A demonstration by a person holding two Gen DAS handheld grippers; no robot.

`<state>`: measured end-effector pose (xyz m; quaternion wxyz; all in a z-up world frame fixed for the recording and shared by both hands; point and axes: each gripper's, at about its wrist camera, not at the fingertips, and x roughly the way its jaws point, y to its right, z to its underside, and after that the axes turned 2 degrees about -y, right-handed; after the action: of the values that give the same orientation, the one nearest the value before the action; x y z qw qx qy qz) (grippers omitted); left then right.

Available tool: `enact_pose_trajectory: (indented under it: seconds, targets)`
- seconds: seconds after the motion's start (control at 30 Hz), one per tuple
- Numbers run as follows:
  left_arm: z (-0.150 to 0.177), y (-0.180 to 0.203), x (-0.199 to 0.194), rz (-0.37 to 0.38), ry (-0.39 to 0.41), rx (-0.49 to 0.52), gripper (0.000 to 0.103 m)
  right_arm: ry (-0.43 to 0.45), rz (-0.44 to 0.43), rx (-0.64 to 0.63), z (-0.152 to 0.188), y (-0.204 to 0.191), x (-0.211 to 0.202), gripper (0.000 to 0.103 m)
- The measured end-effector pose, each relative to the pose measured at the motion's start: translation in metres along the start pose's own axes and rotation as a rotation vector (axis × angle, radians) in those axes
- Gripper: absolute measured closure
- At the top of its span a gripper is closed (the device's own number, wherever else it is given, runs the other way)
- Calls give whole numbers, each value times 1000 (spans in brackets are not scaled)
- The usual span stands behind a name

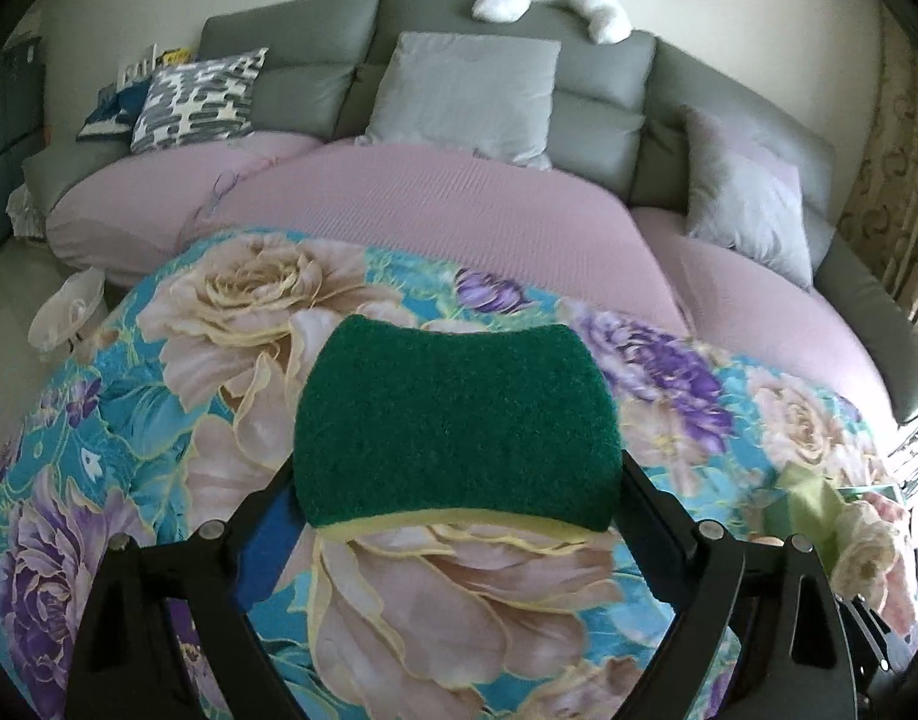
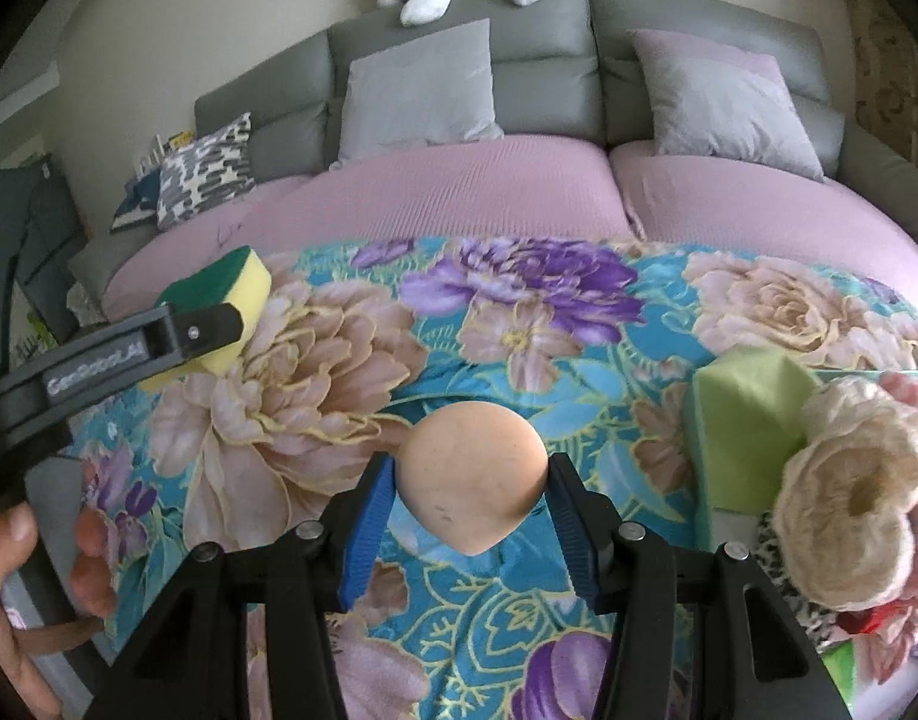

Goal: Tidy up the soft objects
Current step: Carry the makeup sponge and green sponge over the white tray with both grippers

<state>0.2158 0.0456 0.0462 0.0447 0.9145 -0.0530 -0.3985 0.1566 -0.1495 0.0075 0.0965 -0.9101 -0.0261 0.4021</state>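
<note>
A: Where does the sponge (image 1: pixel 453 420) sit now?

B: Dead centre of the left wrist view, between the two arms of the left claw (image 1: pixel 456 480); green scouring face up, a thin yellow foam edge showing at the bottom; the claw pinches it across its width, spread wide because the sponge is wide; in the right wrist view it appears at the upper left, clear of the floral cloth (image 2: pixel 519 330).

A: How will it handle?

B: Light and squashy, I'd judge; the foam gives under pressure, so a grip on the narrow waist holds better than on the corners; the rough green side should not slip.

A: And the right claw (image 2: pixel 471 480)?

B: Half spread, its blue pads (image 2: pixel 369 516) pinching a peach-coloured teardrop puff (image 2: pixel 474 468) at its broad sides, centre of that frame; it looks smooth and springy, likely weightless; the pointed tip hangs toward the camera, so the wide belly is the sane place to hold.

A: Anything nearby?

B: At the right edge, a pale green foam block (image 2: pixel 747 420) and a cream woolly bundle (image 2: pixel 849 492) touching it; both soft, both apart from the puff.
</note>
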Motion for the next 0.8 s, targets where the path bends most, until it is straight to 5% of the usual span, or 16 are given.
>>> enact_pose_trajectory:
  seconds: [0.3,0.8]
  targets:
    - [-3,40,-27,63,60,75,9,67,48,84,-8,38,-34,48]
    - [17,137,-36,251,14,262,8,126,260,301,-5,145,-91,48]
